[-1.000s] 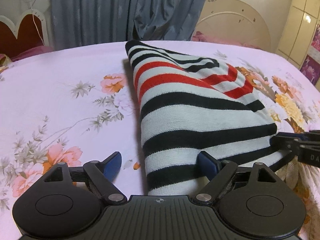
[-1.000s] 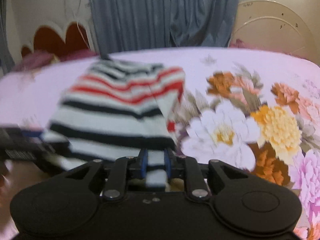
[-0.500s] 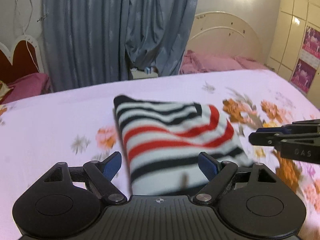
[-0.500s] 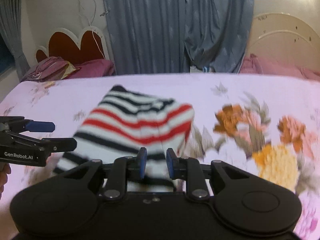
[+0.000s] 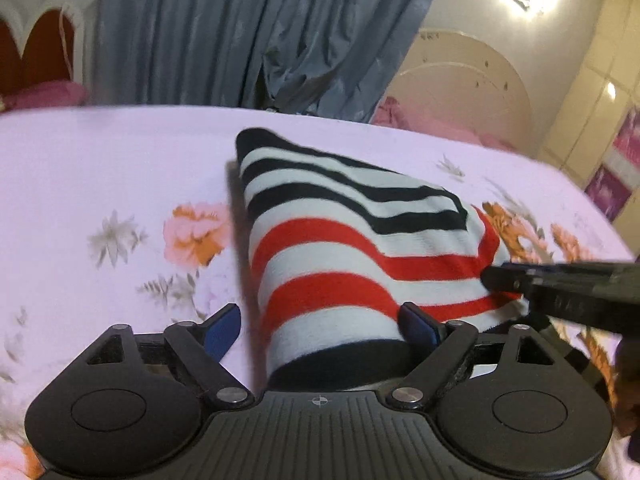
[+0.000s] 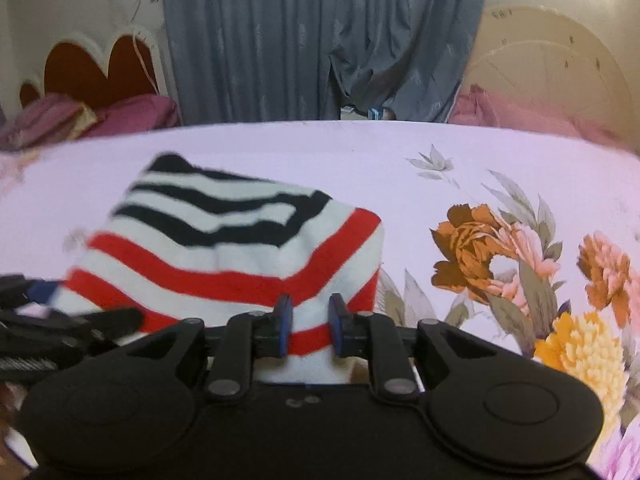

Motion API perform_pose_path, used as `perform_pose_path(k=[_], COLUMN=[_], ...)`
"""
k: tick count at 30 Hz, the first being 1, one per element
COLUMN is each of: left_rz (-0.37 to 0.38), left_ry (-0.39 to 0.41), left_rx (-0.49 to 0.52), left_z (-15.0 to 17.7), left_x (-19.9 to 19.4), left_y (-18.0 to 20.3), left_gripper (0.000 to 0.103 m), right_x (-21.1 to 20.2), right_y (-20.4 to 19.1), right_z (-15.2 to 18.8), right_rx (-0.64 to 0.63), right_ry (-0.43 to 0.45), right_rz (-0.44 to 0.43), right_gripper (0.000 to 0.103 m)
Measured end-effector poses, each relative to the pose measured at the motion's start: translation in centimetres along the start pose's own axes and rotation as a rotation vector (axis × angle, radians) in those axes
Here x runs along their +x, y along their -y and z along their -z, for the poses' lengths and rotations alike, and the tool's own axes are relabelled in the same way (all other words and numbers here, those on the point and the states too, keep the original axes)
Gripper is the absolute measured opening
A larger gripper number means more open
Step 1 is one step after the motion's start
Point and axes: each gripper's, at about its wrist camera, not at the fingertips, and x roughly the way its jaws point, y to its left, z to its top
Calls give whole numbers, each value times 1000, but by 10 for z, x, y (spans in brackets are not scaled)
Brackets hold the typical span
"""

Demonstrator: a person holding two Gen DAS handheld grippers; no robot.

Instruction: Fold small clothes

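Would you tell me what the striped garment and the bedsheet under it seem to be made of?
Striped garment: probably a soft knit, matte, with fine ribbed texture across its stripes. Bedsheet: likely thin woven fabric, smooth with a faint sheen and a printed flower pattern; fibre cannot be told.

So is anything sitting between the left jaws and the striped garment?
Nothing visible. The left gripper is open with the striped garment directly between its jaws on the floral bedsheet. The right gripper is at the garment's right edge.

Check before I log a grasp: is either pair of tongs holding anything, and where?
Left tongs open, empty. Right tongs seem to pinch the striped garment by its near edge.
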Motion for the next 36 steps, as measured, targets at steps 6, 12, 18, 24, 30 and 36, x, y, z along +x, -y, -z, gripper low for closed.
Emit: perform_pose_path(k=[6, 12, 18, 24, 30, 36], left_rz=[19, 30, -1, -24, -19, -20], left_ry=[8, 85, 78, 2, -10, -13], left_rx=[6, 8, -67, -112, -96, -86], left_z=[-1, -25, -46, -36, -36, -37], left_x=[2, -16, 12, 44, 52, 52], left_y=[-3, 3, -2, -17, -17, -18], left_gripper=[88, 88, 88, 88, 89, 89], right_x=[2, -25, -5, 31, 47, 48], right_y=[18, 7, 2, 2, 6, 14], right_z=[1, -21, -43, -41, -34, -30], right_rx=[99, 61, 63, 49, 48, 124], right_ry=[14, 88, 96, 38, 35, 28], right_rz=[11, -8, 10, 39, 86, 68], right_gripper=[18, 19, 21, 22, 23, 22])
